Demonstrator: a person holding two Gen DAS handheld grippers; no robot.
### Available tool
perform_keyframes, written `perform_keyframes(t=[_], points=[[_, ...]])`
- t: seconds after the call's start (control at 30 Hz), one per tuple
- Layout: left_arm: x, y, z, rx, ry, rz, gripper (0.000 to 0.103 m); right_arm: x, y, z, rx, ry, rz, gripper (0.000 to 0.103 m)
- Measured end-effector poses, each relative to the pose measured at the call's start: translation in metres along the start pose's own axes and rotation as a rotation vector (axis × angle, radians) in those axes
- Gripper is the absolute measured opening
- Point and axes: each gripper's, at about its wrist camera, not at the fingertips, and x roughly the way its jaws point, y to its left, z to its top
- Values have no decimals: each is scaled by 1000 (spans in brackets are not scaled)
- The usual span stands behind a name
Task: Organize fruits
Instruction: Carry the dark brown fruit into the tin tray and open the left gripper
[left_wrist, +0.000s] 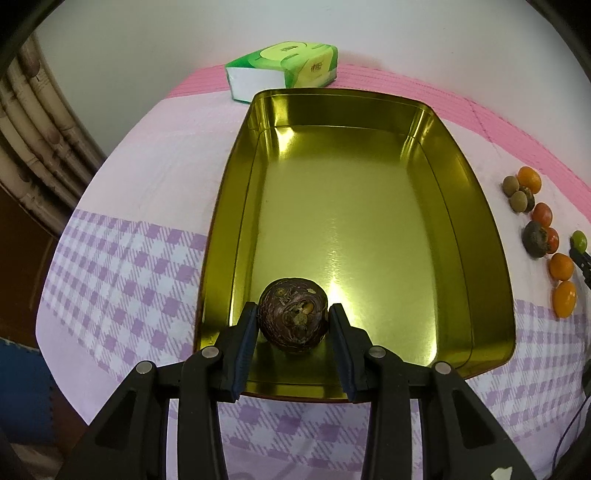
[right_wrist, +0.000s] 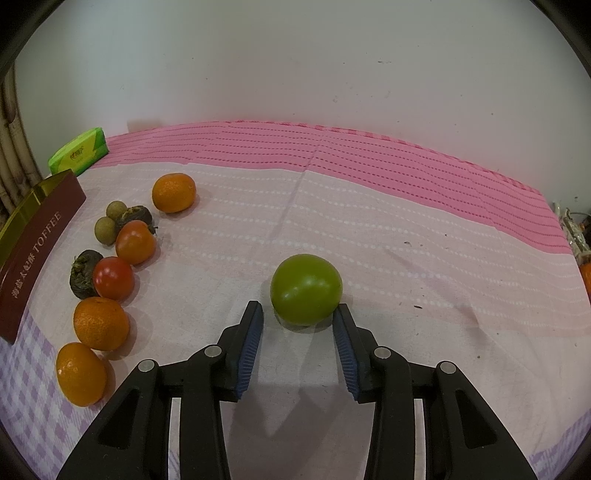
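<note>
A dark brown, rough round fruit (left_wrist: 293, 317) sits low over the near end of the gold tin tray (left_wrist: 369, 206), and my left gripper (left_wrist: 293, 314) is shut on it, a blue pad against each side. In the right wrist view a green round fruit (right_wrist: 306, 290) rests on the pink cloth just ahead of my right gripper (right_wrist: 298, 310). That gripper is open: its right fingertip (right_wrist: 341, 314) touches the fruit, while the left one stands off it. The green fruit (left_wrist: 578, 239) also shows at the right edge of the left wrist view.
Left of the green fruit lies a row of oranges (right_wrist: 100, 323), red tomatoes (right_wrist: 113, 277), dark fruits (right_wrist: 83, 273) and small tan ones (right_wrist: 105, 229), beside the tray's maroon wall (right_wrist: 33, 258). A green tissue pack (left_wrist: 284, 66) lies behind the tray by the white wall.
</note>
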Motion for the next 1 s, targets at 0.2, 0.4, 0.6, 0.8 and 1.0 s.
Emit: perform_keyframes(t=[0.2, 0.4, 0.6, 0.8, 1.0], points=[[-4, 4, -1, 4, 4, 15, 35, 0, -1, 0, 1, 1, 0, 42], [-4, 5, 0, 3, 5, 23, 35, 0, -1, 0, 0, 1, 4, 42], [-3, 5, 0, 10, 6, 29, 37, 1, -3, 1, 0, 1, 9, 43], [-4, 1, 0, 10, 4, 24, 37, 1, -6, 1, 3, 1, 15, 43], [-26, 0, 0, 9, -48, -5, 54, 1, -10, 1, 13, 1, 17, 43]])
